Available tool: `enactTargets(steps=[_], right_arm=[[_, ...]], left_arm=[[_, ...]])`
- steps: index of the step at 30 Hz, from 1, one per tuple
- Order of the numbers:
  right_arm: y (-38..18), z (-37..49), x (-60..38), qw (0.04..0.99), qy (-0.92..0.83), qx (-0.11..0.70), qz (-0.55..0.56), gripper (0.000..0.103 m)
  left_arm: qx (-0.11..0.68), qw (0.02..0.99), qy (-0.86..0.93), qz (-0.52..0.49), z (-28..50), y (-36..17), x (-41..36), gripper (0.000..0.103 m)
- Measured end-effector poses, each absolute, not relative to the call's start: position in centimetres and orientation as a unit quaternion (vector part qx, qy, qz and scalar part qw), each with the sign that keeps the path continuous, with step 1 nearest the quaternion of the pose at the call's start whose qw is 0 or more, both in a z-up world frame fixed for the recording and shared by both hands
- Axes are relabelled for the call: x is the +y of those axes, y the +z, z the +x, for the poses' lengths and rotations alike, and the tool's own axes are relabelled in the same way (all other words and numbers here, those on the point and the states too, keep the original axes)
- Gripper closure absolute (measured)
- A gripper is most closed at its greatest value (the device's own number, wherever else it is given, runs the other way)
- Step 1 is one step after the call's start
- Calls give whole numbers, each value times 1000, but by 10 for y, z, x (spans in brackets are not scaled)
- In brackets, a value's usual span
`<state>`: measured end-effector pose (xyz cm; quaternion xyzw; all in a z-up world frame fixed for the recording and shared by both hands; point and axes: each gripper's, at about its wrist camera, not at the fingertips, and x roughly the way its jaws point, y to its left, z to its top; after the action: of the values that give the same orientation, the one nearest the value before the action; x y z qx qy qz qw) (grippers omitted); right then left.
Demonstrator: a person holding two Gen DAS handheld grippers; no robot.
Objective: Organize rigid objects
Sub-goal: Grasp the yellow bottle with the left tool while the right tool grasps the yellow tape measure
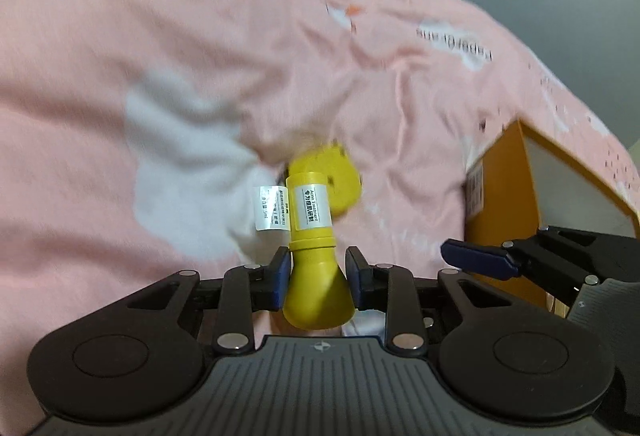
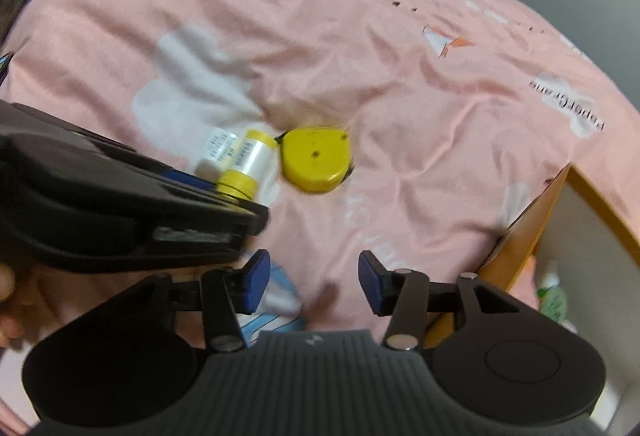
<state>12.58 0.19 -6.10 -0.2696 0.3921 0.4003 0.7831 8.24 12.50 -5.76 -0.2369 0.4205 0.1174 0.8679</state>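
Left gripper [image 1: 318, 278]: jaws narrowed around the flared end of a small yellow tube [image 1: 312, 232]. The near pad touches the tube; the far pad looks just clear of it, so a firm grip cannot be confirmed. The tube points forward from the fingertips, over a pink bedspread [image 1: 160, 36]. A white labelled tube [image 1: 272, 208] lies just beside it, away from the right gripper.

Right gripper [image 2: 310, 282]: jaws apart, nothing between them, only bedspread below. Ahead of its fingertips lies a yellow tape measure [image 2: 316, 160], flat on the cloth, close to the two tubes. An orange box [image 2: 560, 220] stands on its outer side.

Handling, as a judgement: the yellow tube seems light, stiff and smooth; its flare tapers, so pads may slide off. The straight labelled barrel offers a surer hold. The tape measure looks heavier and rigid; grip across its flat faces.
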Motion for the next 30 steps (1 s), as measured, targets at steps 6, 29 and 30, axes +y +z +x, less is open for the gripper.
enactTargets(steps=[6,29,30], right_arm=[[-53,148,18,796,391,375,-271,40],[-95,202,80,757,414,453,-225,47],[-96,203,80,755,414,459,-218,47]], left_arm=[[388,878,158,-231,91,-42,146,100],[435,830,142,-319,89,-68,181,88],[435,829,141,-321,89,-68,181,86]])
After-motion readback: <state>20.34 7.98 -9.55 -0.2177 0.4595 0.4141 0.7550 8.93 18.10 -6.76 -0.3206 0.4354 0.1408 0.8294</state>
